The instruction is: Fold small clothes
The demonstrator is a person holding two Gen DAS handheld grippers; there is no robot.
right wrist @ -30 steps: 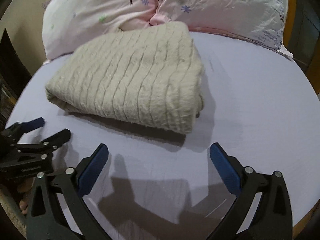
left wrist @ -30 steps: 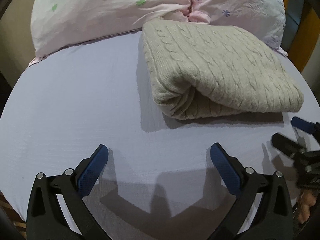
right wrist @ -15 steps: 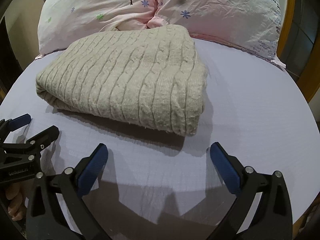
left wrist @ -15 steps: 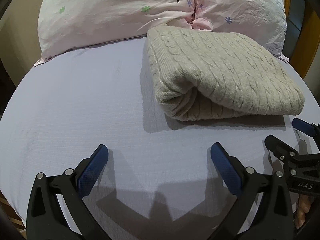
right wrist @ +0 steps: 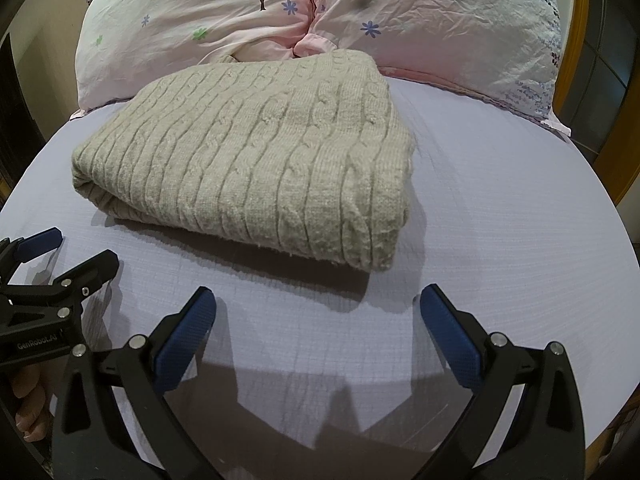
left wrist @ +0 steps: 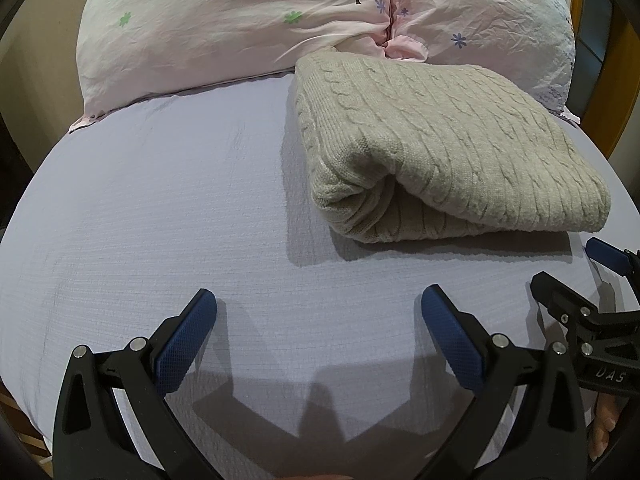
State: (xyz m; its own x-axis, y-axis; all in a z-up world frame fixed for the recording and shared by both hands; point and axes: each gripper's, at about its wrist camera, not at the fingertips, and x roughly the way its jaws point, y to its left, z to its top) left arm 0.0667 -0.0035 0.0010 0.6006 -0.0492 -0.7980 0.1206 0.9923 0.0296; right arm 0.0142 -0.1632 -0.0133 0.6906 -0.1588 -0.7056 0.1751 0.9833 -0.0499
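In the left wrist view the folded cable-knit sweater point(left wrist: 448, 148) lies upper right on the bed point(left wrist: 160, 208), thick, soft and floppy, the left tool point(left wrist: 318, 316) wide open and empty, while the right wrist view puts it centre-left, best pinched at its doubled near edge by the equally open, empty right tool point(right wrist: 318, 316).

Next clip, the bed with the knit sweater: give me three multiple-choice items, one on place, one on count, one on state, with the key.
1. Where does the folded beige sweater lie?
A. On the lavender sheet, its far edge at the pillows
B. On top of the pillows
C. In a gripper

2. How many floral pillows show?
A. One
B. Two
C. Four

3. How do the left gripper and right gripper stand?
A. Both shut on the sweater
B. One open, one shut
C. Both open, empty

Key: 1 A, the sweater rests on the sheet below the pillows. 2 B, two pillows meet at a seam. 3 C, the blue pads are spread with only sheet between.
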